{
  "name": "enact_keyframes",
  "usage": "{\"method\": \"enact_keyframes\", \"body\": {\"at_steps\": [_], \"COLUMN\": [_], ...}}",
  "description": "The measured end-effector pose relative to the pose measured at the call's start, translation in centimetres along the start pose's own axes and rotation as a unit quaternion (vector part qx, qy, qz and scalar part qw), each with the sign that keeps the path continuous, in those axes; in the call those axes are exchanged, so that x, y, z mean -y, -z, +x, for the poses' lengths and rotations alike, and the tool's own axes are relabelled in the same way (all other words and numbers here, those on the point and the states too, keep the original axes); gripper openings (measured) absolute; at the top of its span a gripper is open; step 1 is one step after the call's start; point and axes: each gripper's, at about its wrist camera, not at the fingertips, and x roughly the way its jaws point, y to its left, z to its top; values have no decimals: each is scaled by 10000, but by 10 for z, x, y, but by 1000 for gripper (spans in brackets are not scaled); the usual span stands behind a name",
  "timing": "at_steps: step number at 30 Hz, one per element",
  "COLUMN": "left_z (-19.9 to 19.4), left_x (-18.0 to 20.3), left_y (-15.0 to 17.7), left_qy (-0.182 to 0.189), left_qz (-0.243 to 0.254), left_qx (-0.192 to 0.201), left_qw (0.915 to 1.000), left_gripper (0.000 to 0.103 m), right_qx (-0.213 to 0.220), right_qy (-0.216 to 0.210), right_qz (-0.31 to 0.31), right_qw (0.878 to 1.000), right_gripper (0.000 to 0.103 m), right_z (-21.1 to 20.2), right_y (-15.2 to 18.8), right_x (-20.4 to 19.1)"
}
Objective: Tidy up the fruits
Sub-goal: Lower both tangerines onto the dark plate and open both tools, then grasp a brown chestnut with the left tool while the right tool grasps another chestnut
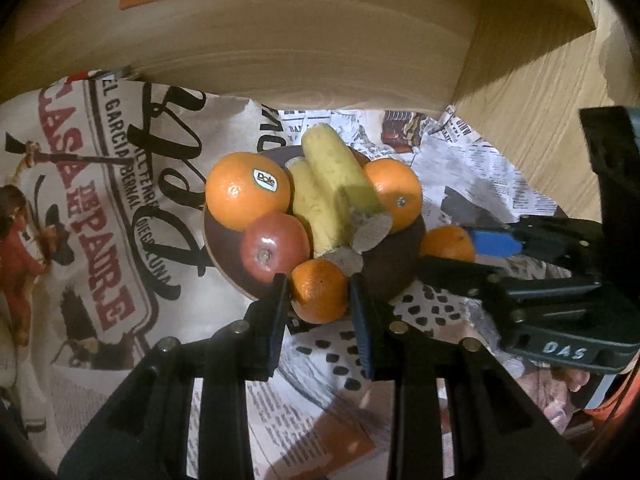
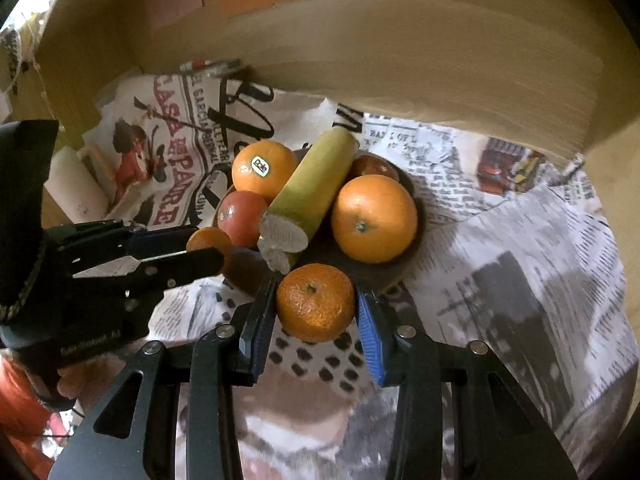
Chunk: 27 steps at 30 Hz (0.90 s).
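Note:
A dark bowl (image 1: 394, 264) holds a large orange with a Dole sticker (image 1: 246, 190), a red apple (image 1: 274, 252), bananas (image 1: 332, 184) and another orange (image 1: 396, 192). My left gripper (image 1: 320, 292) is shut on a small mandarin (image 1: 318, 290) at the bowl's near rim. My right gripper (image 2: 316, 300) is shut on a second mandarin (image 2: 314, 300) just in front of the bowl (image 2: 400, 268). The right gripper (image 1: 460, 246) shows in the left wrist view holding its mandarin (image 1: 446, 242). The left gripper (image 2: 208, 248) and its mandarin (image 2: 208, 240) show in the right wrist view.
Newspaper sheets (image 1: 100, 200) cover the wooden surface around the bowl. A wooden board wall (image 1: 300, 52) stands right behind the bowl. Bare wood floor (image 1: 540, 92) lies at the far right. A white roll (image 2: 74, 184) lies at the left.

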Motion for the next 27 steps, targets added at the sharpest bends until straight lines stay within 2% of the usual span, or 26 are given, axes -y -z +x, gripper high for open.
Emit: {"method": "enact_keyframes", "body": {"at_steps": [6,16,19,27], "left_z": [10,20,17,-15], "left_x": [-3,2,0,0], "left_y": [-6,-6,-6,-2], "left_qy": [106,116,61,2], "left_qz": [-24,88,27,3], "left_qx": [-10,-80,-48,206], "left_qw": [9999,9999,10000,9998], "left_gripper": [31,34,36,37], "right_qx": [-333,-449,-388,-27], "right_qy": [26,59,87,151], "right_qz": [-62,-10,-36,-160], "right_qw": [9994,9990,9992,9998], "right_gripper": [36,38,43,43], "right_z": [29,43,38,6], "right_y": [-7,-10,-11,-7], "right_x": [3,8,6,-5]}}
